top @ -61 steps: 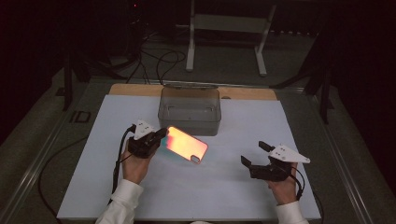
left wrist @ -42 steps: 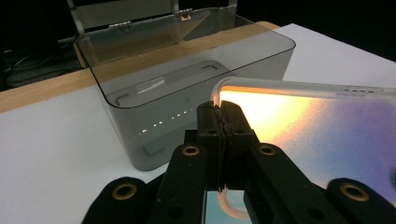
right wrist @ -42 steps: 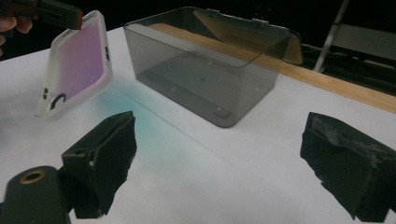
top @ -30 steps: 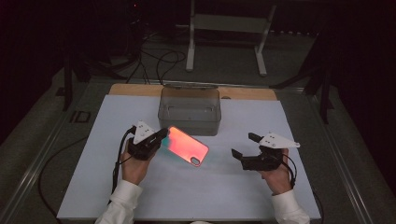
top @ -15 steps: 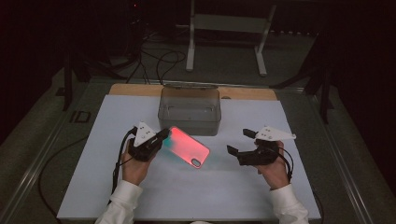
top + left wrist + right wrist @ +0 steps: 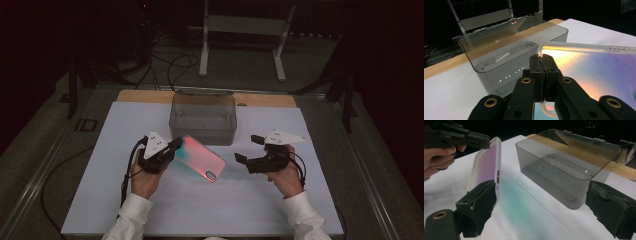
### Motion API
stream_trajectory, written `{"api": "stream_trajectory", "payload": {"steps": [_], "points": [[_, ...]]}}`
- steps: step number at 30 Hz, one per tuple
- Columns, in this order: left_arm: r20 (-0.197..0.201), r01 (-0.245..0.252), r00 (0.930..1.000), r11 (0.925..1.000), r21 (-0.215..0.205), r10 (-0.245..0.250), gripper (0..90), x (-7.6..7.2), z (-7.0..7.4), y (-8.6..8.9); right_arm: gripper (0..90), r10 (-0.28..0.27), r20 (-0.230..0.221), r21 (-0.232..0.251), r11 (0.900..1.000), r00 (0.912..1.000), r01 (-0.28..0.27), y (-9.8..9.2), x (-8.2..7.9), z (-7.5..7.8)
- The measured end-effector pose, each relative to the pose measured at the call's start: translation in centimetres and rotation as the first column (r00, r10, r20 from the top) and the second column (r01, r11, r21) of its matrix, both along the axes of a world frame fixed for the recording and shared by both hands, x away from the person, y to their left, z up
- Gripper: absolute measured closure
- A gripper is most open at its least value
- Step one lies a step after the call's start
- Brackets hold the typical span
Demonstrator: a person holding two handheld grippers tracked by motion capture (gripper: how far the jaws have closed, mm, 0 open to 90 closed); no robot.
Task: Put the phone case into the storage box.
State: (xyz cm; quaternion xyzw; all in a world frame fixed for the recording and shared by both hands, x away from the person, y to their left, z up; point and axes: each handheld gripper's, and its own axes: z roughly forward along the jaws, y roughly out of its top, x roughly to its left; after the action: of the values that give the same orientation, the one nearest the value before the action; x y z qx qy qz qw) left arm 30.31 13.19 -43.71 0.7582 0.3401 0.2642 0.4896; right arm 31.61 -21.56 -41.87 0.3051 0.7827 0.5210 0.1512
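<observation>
A translucent phone case (image 6: 200,157) with a pink-to-teal sheen hangs just above the white mat, and my left gripper (image 6: 175,146) is shut on its near-left corner. In the left gripper view the black jaws (image 6: 541,61) pinch the case's rim (image 6: 594,70). My right gripper (image 6: 248,149) stands open a short way right of the case's free end, not touching it. The right gripper view looks between its own spread jaws (image 6: 546,207), with the case (image 6: 487,165) edge-on beside the left pad and the left gripper (image 6: 474,140) beyond.
A smoky clear plastic box (image 6: 202,131), lid raised, stands at the back middle of the white mat (image 6: 125,210), just behind the case. A wooden strip (image 6: 145,96) borders the mat's far edge. Cables (image 6: 170,65) and a metal stand (image 6: 240,30) lie beyond the table.
The right gripper has come in from the right toward the case's free end, rising slightly. The left gripper and the case have stayed about where they were.
</observation>
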Motion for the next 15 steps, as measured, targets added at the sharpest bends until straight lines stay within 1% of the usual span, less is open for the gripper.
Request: {"api": "stream_trajectory", "payload": {"steps": [1,8,11,12,14,15], "points": [[0.0,0.002,1.0,1.0,-0.001,-0.002,89.0,0.0,0.0,0.0,9.6,0.001,-0.008,0.006,1.0,1.0,-0.001,0.1,0.0,0.1],[0.015,0.01,0.9998,1.0,0.0,-0.01,89.0,-0.1,0.1,-0.1,9.6,0.015,-0.02,0.008,1.0,0.9997,-0.015,0.9,0.6,0.4],[0.02,0.013,0.9997,0.9999,0.0,-0.013,89.0,-0.2,0.2,-0.1,9.5,0.028,-0.064,0.01,1.0,0.9976,-0.027,1.2,0.9,0.3],[0.02,0.013,0.9997,0.9999,0.0,-0.013,89.0,-0.2,0.2,-0.1,9.5,0.028,-0.064,0.01,1.0,0.9976,-0.027,1.2,0.9,0.3],[0.023,0.016,0.9996,0.9999,0.003,-0.016,89.0,-0.2,0.2,-0.1,9.6,0.032,-0.093,0.014,0.999,0.9952,-0.031,1.5,1.1,0.2],[0.022,0.019,0.9996,0.9998,0.005,-0.019,89.0,-0.2,0.2,-0.1,9.6,0.034,-0.097,0.016,0.999,0.9947,-0.032,1.6,1.2,0.2]]}}
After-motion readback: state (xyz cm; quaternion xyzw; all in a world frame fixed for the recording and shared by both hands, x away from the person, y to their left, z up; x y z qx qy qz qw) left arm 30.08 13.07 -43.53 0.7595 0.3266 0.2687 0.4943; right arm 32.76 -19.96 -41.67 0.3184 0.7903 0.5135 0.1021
